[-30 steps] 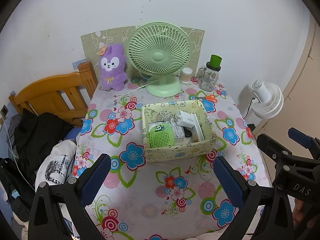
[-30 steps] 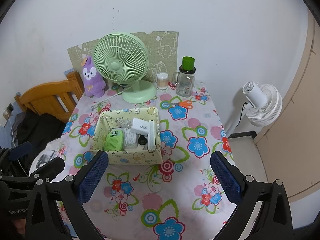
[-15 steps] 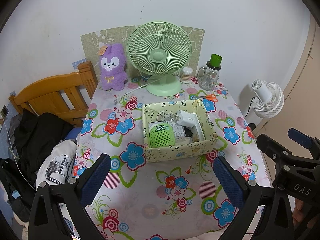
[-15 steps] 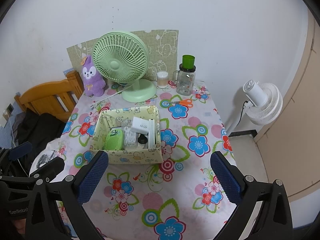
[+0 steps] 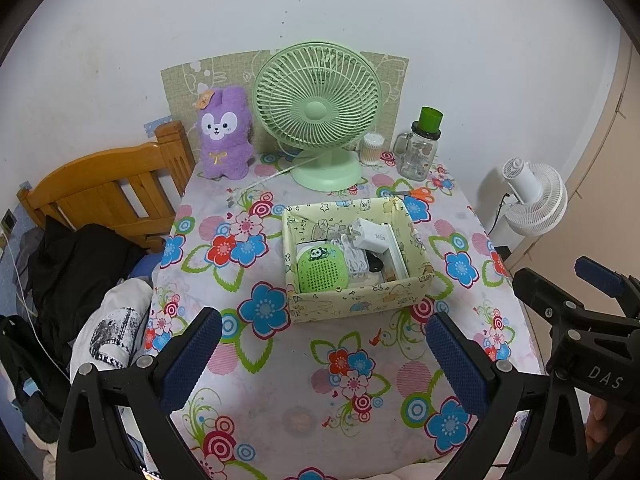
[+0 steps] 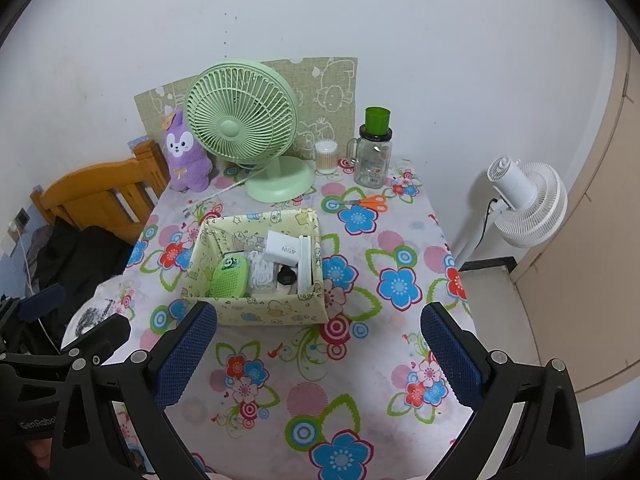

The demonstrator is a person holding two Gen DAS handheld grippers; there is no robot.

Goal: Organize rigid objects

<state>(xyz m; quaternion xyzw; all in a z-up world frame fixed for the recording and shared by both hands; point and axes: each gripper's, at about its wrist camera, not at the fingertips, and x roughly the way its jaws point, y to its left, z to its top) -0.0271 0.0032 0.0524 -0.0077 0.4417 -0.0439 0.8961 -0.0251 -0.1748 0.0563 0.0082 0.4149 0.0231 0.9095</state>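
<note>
The desk (image 5: 280, 396), under a flowered cloth, carries everything. Largest on it is the green desk fan (image 5: 318, 110) at the back, top-heavy by the look of it and best left alone; its cord trails toward the paper storage box (image 6: 256, 312) at mid-desk. That box has thin, soft walls that would likely buckle under a pinch, so hold a wall low or reach inside. In it lie a green speaker (image 5: 322, 270), light and rounded, likely slippery; a white 45W charger (image 6: 283, 248), hard and blocky, easiest taken across its flat sides; and a coiled white cable (image 6: 262, 272). Behind stand a purple plush rabbit (image 5: 225, 134), a fragile glass mug jar (image 6: 372, 160), a cotton-swab tub (image 6: 326, 156) and orange scissors (image 6: 366, 202). The left hand-held gripper (image 5: 320, 354) and right hand-held gripper (image 6: 320, 354) both hover wide and empty, short of the box.
</note>
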